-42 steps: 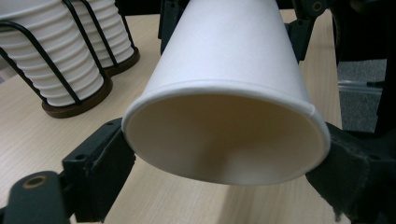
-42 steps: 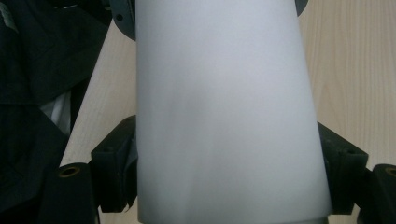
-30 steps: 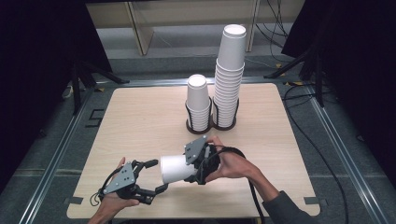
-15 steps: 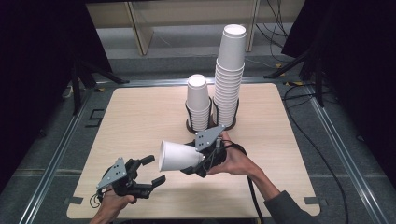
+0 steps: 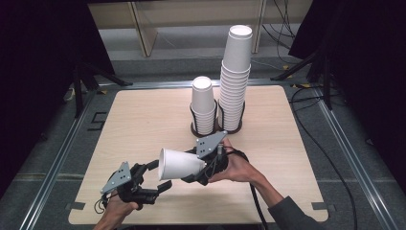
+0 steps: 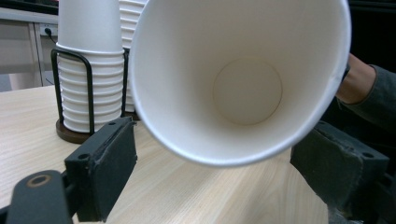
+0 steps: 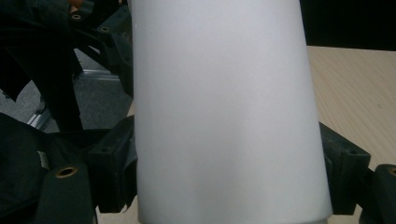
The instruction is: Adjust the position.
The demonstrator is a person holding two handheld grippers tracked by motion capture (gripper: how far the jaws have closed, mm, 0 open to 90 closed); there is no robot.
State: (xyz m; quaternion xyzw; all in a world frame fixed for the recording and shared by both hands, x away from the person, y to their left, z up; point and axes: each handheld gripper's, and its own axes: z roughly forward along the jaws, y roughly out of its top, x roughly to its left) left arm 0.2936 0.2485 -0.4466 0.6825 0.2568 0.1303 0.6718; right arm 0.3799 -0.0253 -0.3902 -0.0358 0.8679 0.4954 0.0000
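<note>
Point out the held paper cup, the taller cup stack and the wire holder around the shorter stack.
paper cup (image 5: 179, 164), high view, on its side wall.
taller cup stack (image 5: 235, 76), high view, mid-stack rims.
wire holder (image 6: 89, 88), left gripper view, on an upright black wire.

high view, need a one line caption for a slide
Right gripper holds a white paper cup on its side, mouth toward the left gripper, near two cup stacks on a wooden table.

Table (image 5: 143, 124) evenly lit from overhead; surroundings fall off to near black on both sides. Shadows under the cup stacks (image 5: 225, 96) short and soft. Held cup (image 7: 224, 112) close to lens, soft-focus, washed to flat grey-white; its inside (image 6: 243, 79) bright, no hard glare. High view slightly grainy, edges straight.
</note>
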